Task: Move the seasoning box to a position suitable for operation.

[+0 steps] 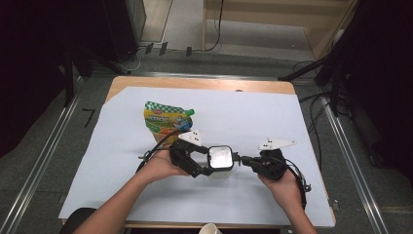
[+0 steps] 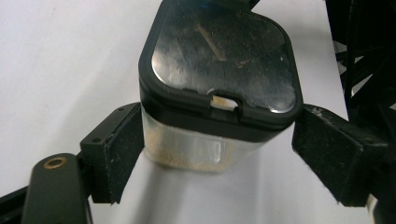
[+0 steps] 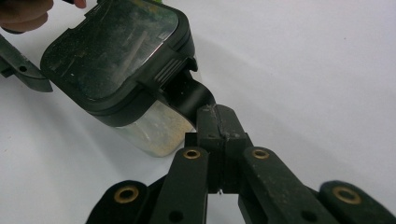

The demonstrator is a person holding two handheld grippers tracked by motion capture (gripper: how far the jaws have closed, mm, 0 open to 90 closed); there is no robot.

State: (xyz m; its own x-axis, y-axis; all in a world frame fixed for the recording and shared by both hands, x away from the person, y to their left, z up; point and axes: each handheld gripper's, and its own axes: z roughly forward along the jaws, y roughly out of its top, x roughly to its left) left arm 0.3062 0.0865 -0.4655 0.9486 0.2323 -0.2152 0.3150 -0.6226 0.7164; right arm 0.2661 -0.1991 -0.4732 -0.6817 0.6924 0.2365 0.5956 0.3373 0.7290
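Observation:
A small clear container (image 1: 220,158) with a black lid and a shiny window stands on the white sheet (image 1: 253,112) near the front middle. Pale powder lies at its bottom (image 2: 187,156). My left gripper (image 1: 208,161) reaches in from the left, open, its two pads (image 2: 119,154) on either side of the container (image 2: 219,79) with a narrow gap on the right. My right gripper (image 1: 243,160) comes from the right and is shut on the black tab (image 3: 189,95) that sticks out of the lid (image 3: 112,51).
A green and yellow spouted pouch (image 1: 165,119) lies flat behind the left hand. A white cup rim (image 1: 210,229) shows at the table's front edge. The wooden table (image 1: 195,83) ends just beyond the sheet, with dark stands and cables around it.

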